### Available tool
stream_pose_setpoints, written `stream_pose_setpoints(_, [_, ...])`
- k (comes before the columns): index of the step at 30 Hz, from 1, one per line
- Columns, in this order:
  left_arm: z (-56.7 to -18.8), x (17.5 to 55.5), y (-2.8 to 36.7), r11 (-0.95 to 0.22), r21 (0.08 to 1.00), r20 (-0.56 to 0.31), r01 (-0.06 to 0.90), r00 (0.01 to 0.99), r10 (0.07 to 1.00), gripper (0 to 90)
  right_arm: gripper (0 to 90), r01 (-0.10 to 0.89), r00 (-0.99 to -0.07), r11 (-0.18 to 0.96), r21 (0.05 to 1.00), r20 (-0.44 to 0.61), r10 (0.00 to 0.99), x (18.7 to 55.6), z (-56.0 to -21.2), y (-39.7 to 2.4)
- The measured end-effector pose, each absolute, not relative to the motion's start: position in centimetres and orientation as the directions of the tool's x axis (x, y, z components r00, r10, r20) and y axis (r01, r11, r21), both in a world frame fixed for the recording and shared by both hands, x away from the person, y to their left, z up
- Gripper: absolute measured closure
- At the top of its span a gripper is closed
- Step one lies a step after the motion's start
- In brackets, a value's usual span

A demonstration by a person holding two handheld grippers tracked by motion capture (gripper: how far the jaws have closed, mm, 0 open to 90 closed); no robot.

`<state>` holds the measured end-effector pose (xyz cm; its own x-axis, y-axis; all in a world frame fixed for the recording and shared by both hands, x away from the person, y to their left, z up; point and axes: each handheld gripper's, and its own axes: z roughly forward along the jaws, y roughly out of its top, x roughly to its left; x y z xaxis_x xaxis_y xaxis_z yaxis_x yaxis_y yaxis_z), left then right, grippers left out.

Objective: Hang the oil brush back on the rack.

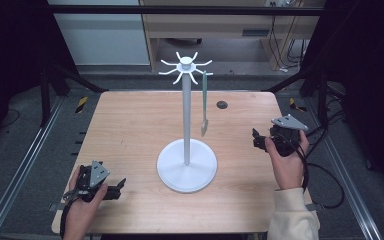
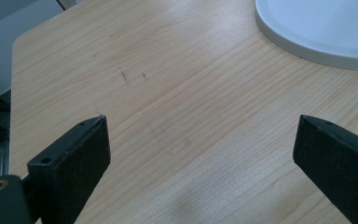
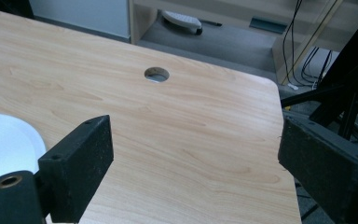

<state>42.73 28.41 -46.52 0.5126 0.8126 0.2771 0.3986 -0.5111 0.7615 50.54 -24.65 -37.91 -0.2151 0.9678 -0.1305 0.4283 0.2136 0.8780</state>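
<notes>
Stand: a white metal hook stand with a round base (image 1: 186, 172) sits at the centre of the light wooden worktop (image 1: 130, 130); a slim grey-green spatula-shaped utensil (image 1: 204, 102) hangs from a hook at the stand's 3 o'clock side.
Left gripper: the left gripper (image 1: 117, 188) lies low at the worktop's 7 o'clock; its fingers (image 2: 81, 154) are spread wide over bare wood, nothing between them.
Right gripper: the right gripper (image 1: 256, 140) is at the worktop's 3 o'clock edge, fingers (image 3: 81, 163) spread apart and empty.
High view: shows the whole stand, pole and hooks.
Left gripper view: shows just the base rim (image 2: 307, 46) at 1 o'clock.
Right gripper view: shows the base edge (image 3: 4, 144) at 9 o'clock and a round cable hole (image 3: 156, 74) at 12 o'clock.
Writing: none readable.
</notes>
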Motion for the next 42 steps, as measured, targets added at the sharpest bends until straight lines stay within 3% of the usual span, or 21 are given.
stream_pose_setpoints(42, [-46.7,42.8,28.2,-0.516,0.757,0.275,0.400,0.521,0.808,3.4,9.9,0.592,-0.264,0.230,0.773,-0.084,0.961,52.5,-44.2,-25.0])
